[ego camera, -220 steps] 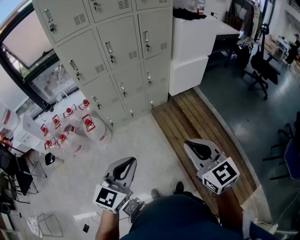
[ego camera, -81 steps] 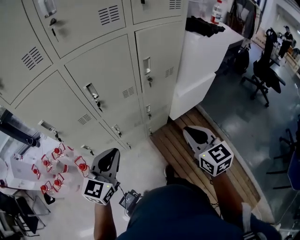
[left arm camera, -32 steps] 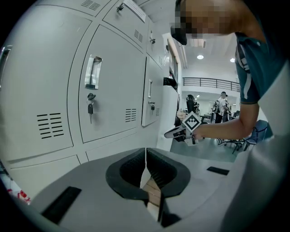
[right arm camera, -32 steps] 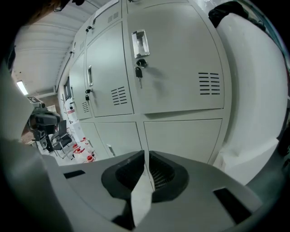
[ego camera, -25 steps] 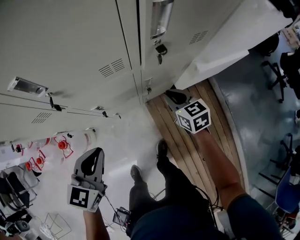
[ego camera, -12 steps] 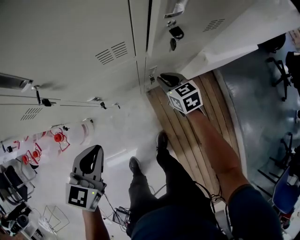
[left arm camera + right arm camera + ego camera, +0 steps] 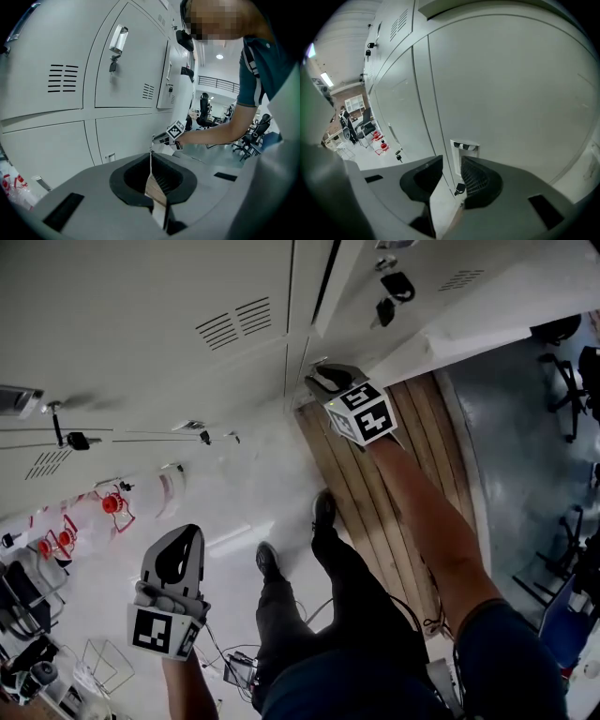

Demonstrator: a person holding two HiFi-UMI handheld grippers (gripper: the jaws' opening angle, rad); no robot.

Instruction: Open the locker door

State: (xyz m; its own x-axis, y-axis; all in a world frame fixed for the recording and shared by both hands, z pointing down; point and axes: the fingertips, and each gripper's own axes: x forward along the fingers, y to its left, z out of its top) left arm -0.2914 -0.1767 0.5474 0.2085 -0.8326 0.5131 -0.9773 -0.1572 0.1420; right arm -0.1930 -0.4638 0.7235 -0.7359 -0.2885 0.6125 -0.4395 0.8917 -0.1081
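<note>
Grey metal lockers (image 7: 169, 324) fill the top of the head view. My right gripper (image 7: 321, 377) is held up against a low locker door (image 7: 511, 93) in the right column. In the right gripper view its jaws are opening, and the door's recessed handle (image 7: 464, 146) shows in the gap just beyond the right gripper (image 7: 451, 165) tips, with a small key (image 7: 459, 188) hanging below. Nothing is pressed between the pads. My left gripper (image 7: 176, 545) hangs low over the floor, away from the lockers. In its own view the left gripper (image 7: 151, 158) is shut on nothing.
Water bottles with red caps (image 7: 112, 507) stand on the floor at the left by the lockers. A wooden platform (image 7: 375, 484) runs under my right arm, beside a white counter (image 7: 497, 310). The person's shoes (image 7: 323, 512) are on the floor below. Office chairs (image 7: 572, 381) stand at the right.
My right gripper has moved up and in to the locker door. The left gripper has stayed low at the left, nearly unmoved.
</note>
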